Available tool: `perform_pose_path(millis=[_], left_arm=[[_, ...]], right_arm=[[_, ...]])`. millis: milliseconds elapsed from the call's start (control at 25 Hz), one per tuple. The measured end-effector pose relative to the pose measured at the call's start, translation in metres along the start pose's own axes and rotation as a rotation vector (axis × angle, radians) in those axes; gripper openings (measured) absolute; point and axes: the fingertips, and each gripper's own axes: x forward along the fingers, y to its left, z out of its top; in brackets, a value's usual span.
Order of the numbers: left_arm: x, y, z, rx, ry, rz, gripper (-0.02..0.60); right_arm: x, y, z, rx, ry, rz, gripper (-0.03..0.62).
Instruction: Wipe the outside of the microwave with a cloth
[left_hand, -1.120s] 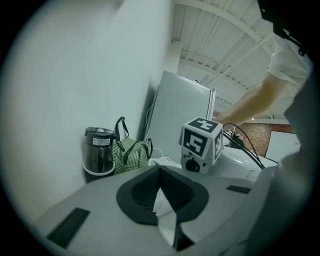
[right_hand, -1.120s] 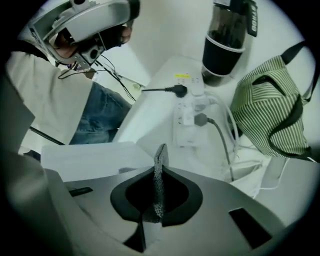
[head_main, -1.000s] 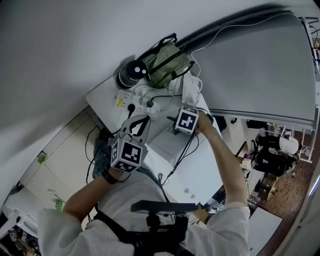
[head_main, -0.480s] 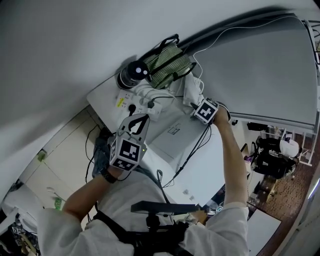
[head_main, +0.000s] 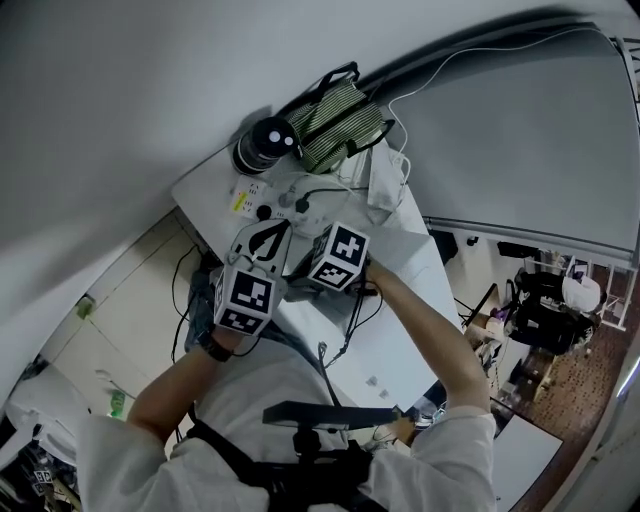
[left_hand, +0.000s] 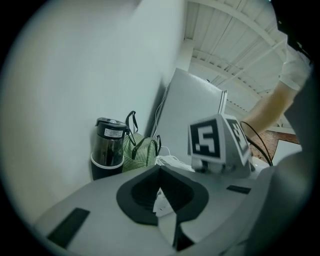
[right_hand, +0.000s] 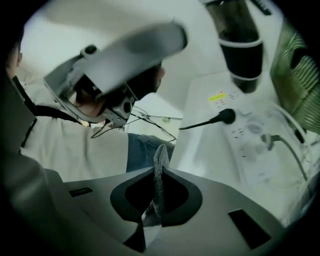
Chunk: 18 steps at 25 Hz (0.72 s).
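Between the closed jaws of the right gripper (right_hand: 160, 166) a narrow fold of grey cloth (right_hand: 158, 187) is clamped, and its end is seen standing up just past the jaw tips. In the head view the cloth is hidden under that gripper's marker cube (head_main: 338, 257), which is held over the left end of the white microwave (head_main: 410, 275). Whether the cloth is touching the casing cannot be told. The left gripper (head_main: 280, 231) is held just beside the right one. Its jaws are brought together with nothing between them, and it is pointed toward the far clutter.

In the right gripper view a white surface (right_hand: 215, 150) is seen ending in a straight edge on the left, and past that edge the person's jeans (right_hand: 142, 150) are seen below.

The far end is crowded. A power strip (head_main: 270, 200) with a black plug (right_hand: 227, 116) in it lies nearest the grippers. Behind it a dark jug (head_main: 262, 145) and a green striped bag (head_main: 335, 118) are set side by side against the grey wall (head_main: 130, 90). A grey panel (head_main: 520, 130) closes off the far right side.

Black cables (head_main: 360, 310) are trailed over the white casing beside the right forearm (head_main: 430, 340). Bare white casing is left open to the right of that forearm, as far as the edge nearest the panel.
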Motion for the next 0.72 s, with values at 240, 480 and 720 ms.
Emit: perform_pose_path(millis=[240, 480, 720], left_arm=[[-0.001, 0.012, 0.011, -0.003, -0.038, 0.019, 0.025], [-0.005, 0.015, 0.010, -0.017, -0.038, 0.020, 0.025], [-0.011, 0.015, 0.001, -0.013, 0.007, 0.048, 0.025]], right_arm=[[0.029, -0.093, -0.067, -0.063, 0.378, -0.274, 0.029], [-0.040, -0.166, -0.113, 0.071, 0.455, -0.449, 0.029], [-0.098, -0.221, -0.148, 0.070, 0.599, -0.696, 0.029]])
